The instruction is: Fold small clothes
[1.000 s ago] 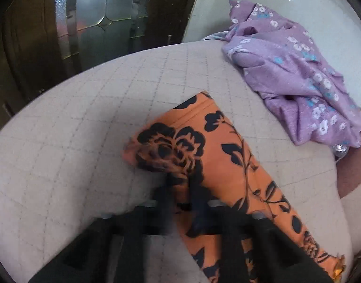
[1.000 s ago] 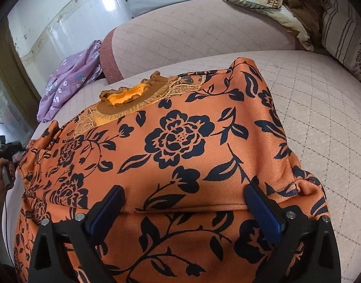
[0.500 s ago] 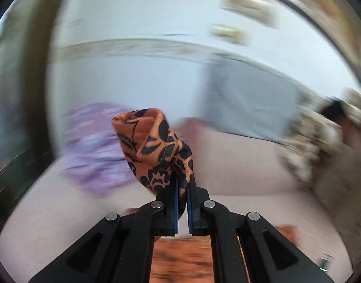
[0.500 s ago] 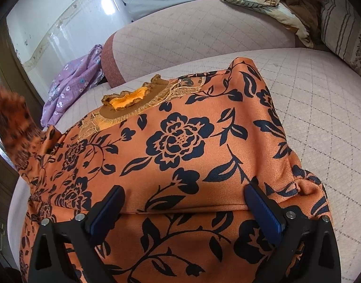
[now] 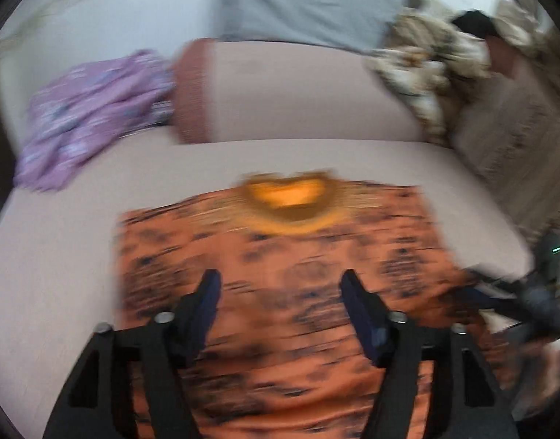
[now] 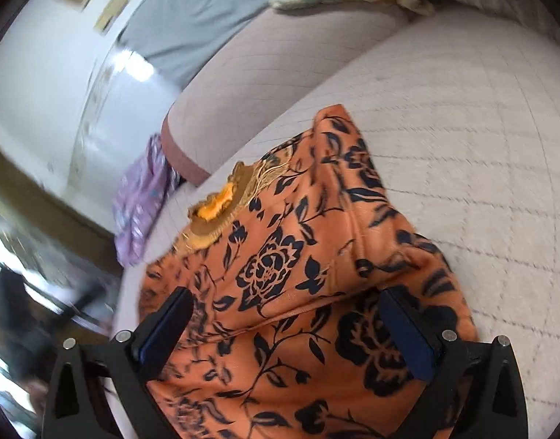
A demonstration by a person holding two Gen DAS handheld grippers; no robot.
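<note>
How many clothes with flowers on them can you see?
2: the orange floral top spread on the sofa seat in front, and the purple floral garment crumpled at the seat's far left. Others may be hidden.

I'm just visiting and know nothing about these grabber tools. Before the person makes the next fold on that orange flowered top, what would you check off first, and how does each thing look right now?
1. Left gripper empty and open: ok, jaws apart over the cloth.
2. Right gripper empty and open: ok, jaws spread, nothing pinched.
3. Orange top lying on the cushion: ok.
4. Sides folded in: right side ok, a flap lies over the body; the left view is too blurred to judge the other side: cannot tell.
5. Neckline facing up and visible: ok.
6. Purple garment clear of the fold area: ok, it sits apart near the cushion's far left edge.
</note>
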